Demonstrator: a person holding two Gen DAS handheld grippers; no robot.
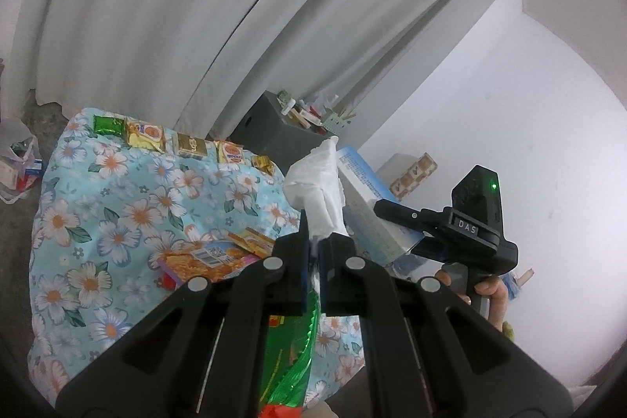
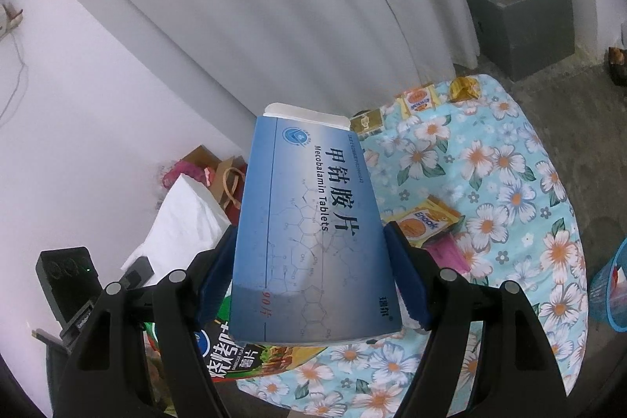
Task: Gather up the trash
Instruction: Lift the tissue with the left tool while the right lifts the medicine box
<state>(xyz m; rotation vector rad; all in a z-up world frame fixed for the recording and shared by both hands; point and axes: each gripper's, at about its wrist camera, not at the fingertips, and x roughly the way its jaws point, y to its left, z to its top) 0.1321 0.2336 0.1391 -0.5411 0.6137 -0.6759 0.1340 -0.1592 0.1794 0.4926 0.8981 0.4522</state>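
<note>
A floral cloth (image 2: 505, 183) covers the surface below grey curtains. Centre frame, the right gripper (image 2: 313, 261) clamps a blue tablet box (image 2: 309, 234), long axis pointing up and away. The left gripper (image 1: 315, 249), closed, pinches one white tissue (image 1: 317, 183) standing upward. Perhaps five snack packets (image 1: 147, 135) line the cloth's far edge.

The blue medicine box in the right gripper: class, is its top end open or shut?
Open: the blue medicine box shows a white flap sticking up past its far end.
</note>
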